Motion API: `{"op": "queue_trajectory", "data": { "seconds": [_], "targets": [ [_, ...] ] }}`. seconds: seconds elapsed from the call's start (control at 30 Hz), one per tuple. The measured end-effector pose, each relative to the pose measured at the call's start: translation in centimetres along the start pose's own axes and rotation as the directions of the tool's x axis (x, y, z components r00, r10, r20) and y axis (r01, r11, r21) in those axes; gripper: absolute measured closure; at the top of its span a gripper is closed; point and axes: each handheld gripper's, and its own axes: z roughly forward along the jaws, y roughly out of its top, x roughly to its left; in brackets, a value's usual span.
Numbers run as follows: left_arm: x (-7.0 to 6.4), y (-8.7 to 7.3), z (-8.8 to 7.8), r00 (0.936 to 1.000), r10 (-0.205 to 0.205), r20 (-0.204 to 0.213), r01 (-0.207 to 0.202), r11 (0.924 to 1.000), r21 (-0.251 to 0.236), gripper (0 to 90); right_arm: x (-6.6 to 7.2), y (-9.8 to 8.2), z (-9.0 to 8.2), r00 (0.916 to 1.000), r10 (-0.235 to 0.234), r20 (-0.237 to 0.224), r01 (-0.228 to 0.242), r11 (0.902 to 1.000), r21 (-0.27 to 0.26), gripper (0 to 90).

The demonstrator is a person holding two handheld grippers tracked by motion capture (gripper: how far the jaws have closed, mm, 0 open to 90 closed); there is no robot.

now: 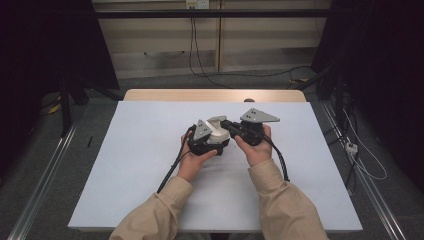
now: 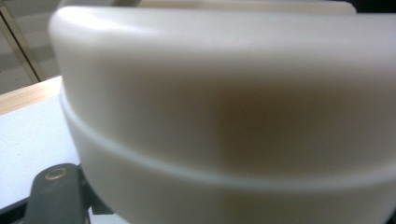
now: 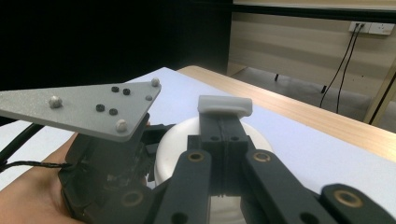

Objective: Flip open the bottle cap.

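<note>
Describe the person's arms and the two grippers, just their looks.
Beige long sleeves cover both forearms. The left gripper and the right gripper are black with brass-coloured pivot pins. Each carries a grey three-cornered plate with small screws and trails a black cable.

Premises present as a lab or test bay. A bare table [image 1: 150,165] stands between floor rails [image 1: 40,190], dark curtains [image 1: 45,45] flank it, cables [image 1: 200,60] run to wall sockets [image 3: 371,27]

- Left gripper [image 1: 216,141] and right gripper [image 1: 226,125], each black with a grey triangular plate, meet at a rounded white plastic container [image 1: 218,134].
- The container sits above a pale blue table mat [image 1: 135,150].
- Beige sleeves [image 1: 160,210] enter from below.
</note>
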Motion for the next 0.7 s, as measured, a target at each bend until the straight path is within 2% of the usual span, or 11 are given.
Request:
{"op": "queue_trajectory", "data": {
  "seconds": [0.7],
  "targets": [
    [0.1, 0.0, 0.0, 1.0, -0.007, 0.003, 0.007, 1.0, 0.0, 18.7, -0.1, 0.7, 1.1, 1.0, -0.001, 0.007, 0.001, 1.0, 0.009, 90.0]
  ]
}}
